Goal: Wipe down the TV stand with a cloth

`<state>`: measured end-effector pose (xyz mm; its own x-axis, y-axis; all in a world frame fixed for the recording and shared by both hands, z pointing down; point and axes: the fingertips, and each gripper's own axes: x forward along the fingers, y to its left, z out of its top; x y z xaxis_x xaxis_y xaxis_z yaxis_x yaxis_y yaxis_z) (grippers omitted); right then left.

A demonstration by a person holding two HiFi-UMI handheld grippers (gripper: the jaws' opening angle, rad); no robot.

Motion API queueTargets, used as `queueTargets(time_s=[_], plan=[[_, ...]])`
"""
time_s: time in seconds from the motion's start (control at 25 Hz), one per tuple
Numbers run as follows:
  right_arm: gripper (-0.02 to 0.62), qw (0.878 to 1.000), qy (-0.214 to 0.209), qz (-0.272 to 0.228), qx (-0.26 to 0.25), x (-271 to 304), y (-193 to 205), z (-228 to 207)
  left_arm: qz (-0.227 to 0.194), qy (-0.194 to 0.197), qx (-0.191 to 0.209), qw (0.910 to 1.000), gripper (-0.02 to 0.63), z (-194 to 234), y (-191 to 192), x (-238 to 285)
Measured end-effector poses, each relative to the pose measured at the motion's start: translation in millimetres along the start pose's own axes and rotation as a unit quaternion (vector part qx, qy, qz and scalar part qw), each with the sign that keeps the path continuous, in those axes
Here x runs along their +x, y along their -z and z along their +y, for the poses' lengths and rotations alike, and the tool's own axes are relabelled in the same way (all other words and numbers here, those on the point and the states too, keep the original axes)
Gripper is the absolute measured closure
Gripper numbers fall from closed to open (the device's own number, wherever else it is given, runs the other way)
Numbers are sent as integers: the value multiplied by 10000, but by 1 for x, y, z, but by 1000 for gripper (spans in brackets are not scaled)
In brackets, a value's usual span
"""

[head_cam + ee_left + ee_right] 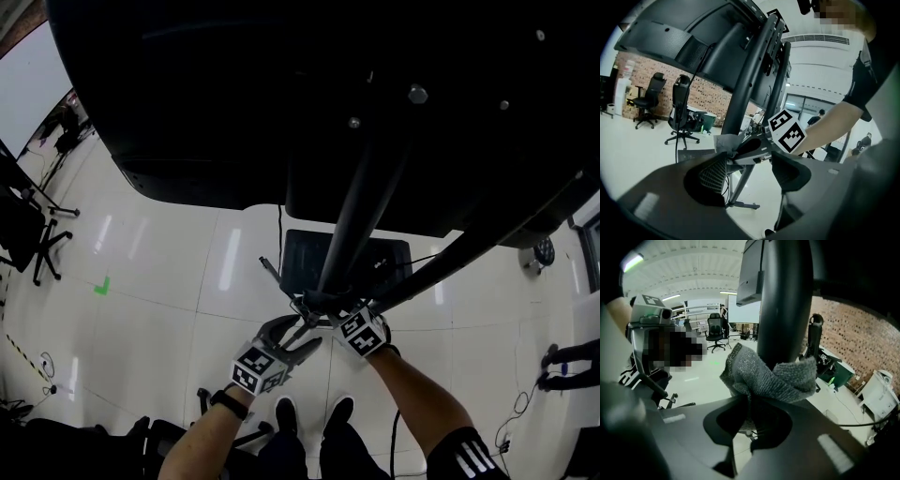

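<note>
The TV stand's black pole (361, 206) slants down from the TV's dark back (281, 84) to a flat base (309, 253) on the floor. My right gripper (314, 307) is low on that pole, shut on a grey cloth (773, 376) that wraps against the pole (783, 301). In the left gripper view the same cloth (724, 143) shows pressed to the pole (750, 84). The left gripper (295, 337) hangs just below and to the left, jaws open and holding nothing (749, 164), pointed at the right gripper's marker cube (787, 131).
The white tiled floor carries a green mark (101, 286) and office chairs (42, 239) at the left. Cables run by the base. My shoes (286, 412) stand right behind the stand. Another person (572, 361) is at the right edge. More chairs (679, 112) stand before a brick wall.
</note>
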<state>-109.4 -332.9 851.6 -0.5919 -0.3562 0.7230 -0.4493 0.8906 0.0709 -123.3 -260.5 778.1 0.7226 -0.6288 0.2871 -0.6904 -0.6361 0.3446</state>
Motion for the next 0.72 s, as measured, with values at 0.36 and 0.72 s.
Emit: queueTargets(time_s=[0.36,0.72], plan=[[571,9987,-123,254,425,54,55,3,336,-27,-240,9991,279,26,60,20],[571,9946,-144,571,850,90,97,6,600,115,-388,9974,278,34,98,33]])
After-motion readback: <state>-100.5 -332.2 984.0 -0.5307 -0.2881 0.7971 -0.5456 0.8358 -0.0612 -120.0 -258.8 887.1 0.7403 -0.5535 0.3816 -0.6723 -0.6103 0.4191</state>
